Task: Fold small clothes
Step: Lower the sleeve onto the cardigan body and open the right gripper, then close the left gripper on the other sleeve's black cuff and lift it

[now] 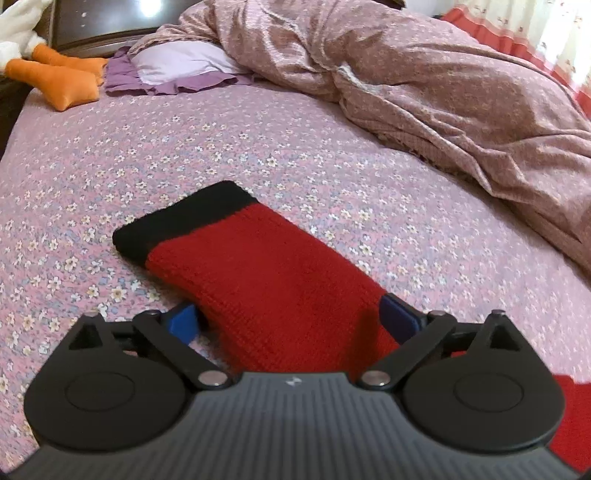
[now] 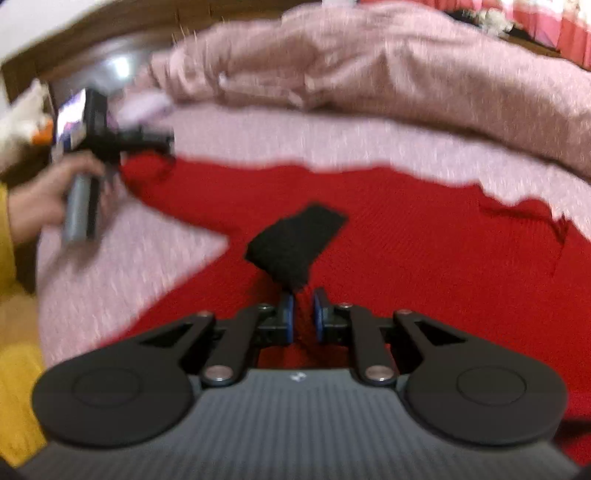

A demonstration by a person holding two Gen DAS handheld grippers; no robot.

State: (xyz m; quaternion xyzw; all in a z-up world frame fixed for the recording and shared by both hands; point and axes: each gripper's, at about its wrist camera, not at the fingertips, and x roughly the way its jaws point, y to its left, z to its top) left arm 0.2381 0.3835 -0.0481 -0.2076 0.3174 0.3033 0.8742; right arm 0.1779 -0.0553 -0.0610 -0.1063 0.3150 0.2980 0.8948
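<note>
A red knit sweater [image 2: 406, 229] with black cuffs lies spread on the floral bed sheet [image 1: 110, 155]. One red sleeve [image 1: 258, 266] with its black cuff [image 1: 177, 221] lies flat on the sheet. It runs between the wide-apart blue fingers of my left gripper [image 1: 290, 319], which is open and does not press on it. In the blurred right wrist view my right gripper [image 2: 303, 314] stands nearly closed over the sweater's body. Red sleeve fabric is pinched between its blue pads, and the other black cuff [image 2: 295, 240] sticks out just beyond them. The left gripper [image 2: 168, 142] shows at the far left, held by a hand [image 2: 40, 199].
A crumpled pink quilt [image 1: 424, 85] fills the back and right of the bed. A purple pillow [image 1: 177, 66] and an orange and white plush toy [image 1: 55, 81] lie at the back left by the dark headboard [image 1: 103, 22]. A yellow sleeve [image 2: 5, 229] is at the left edge.
</note>
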